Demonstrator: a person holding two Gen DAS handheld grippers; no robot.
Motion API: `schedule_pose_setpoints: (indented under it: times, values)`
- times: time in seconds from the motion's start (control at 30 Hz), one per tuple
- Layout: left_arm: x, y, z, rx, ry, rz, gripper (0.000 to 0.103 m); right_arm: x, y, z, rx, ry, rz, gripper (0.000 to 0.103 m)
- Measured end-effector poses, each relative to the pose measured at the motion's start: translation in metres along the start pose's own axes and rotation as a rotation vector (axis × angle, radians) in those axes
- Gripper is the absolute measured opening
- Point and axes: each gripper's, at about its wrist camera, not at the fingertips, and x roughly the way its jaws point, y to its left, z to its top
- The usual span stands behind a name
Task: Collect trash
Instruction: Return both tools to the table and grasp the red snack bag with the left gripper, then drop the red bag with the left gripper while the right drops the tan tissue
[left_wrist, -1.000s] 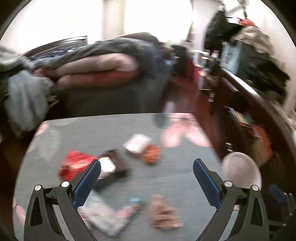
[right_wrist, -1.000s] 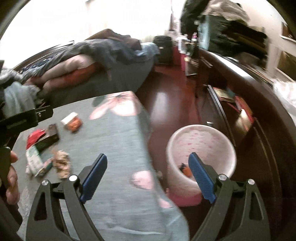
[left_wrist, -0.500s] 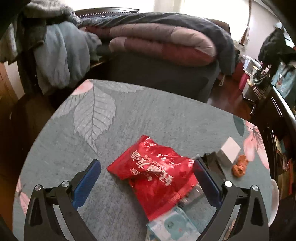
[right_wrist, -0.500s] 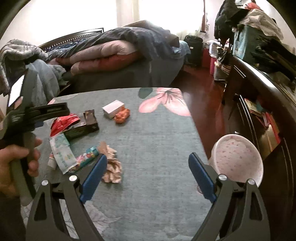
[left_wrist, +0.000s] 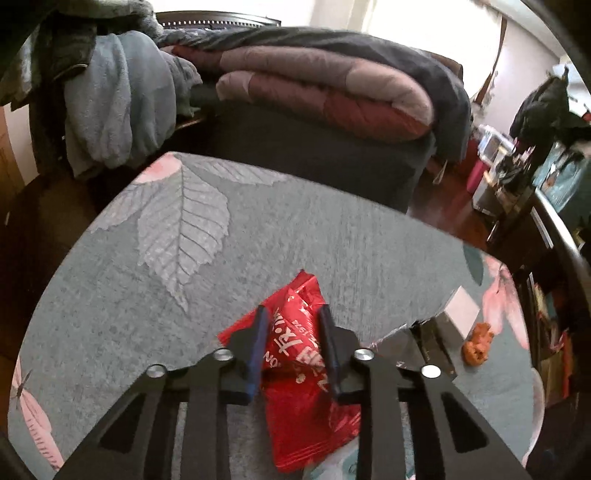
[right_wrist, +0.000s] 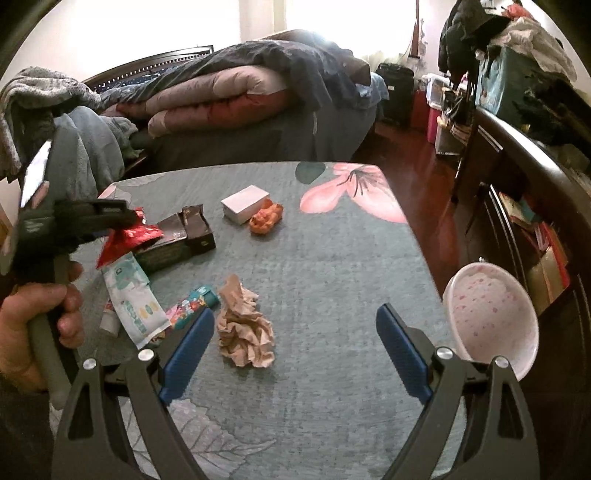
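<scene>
Behind the tabletop (right_wrist: 332, 266) stands a bed. Left gripper (left_wrist: 293, 332) fingers have just been closing and now pinch the red wrapper (left_wrist: 310, 398), light, crinkly, slippery; right gripper (right_wrist: 295, 347) gapes empty beside it.

Worktop (right_wrist: 332, 280): covered by a grey-green cloth printed with pale leaves and pink flowers. Items lying directly on it: a crumpled tan paper ball (right_wrist: 245, 332) near the front; a white box (right_wrist: 244, 204) toward the far side, with an orange crumpled wrapper (right_wrist: 266, 218) touching its near corner; a dark opened carton (right_wrist: 181, 238) to the left; a red snack bag (left_wrist: 303, 373) against the carton; a pale wipes packet (right_wrist: 135, 301) below the bag; a small floral-printed tube (right_wrist: 192, 304) just beside the packet and the paper ball.
</scene>
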Motion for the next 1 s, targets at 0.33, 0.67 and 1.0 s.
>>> schedule_pose_setpoints:
  times: [0.33, 0.67, 1.0]
  values:
    - [-0.067, 0.024, 0.008, 0.008, -0.159, -0.032, 0.023, 0.039, 0.022, -0.003, -0.019, 0.098, 0.047, 0.065]
    - [-0.099, 0.006, 0.001, 0.085, -0.199, -0.056, 0.023, 0.034, 0.027, -0.007, -0.047, 0.084, 0.030, 0.023]
    - [-0.127, -0.047, -0.013, 0.164, -0.209, -0.203, 0.023, -0.017, -0.029, -0.011, 0.046, 0.014, -0.003, 0.024]
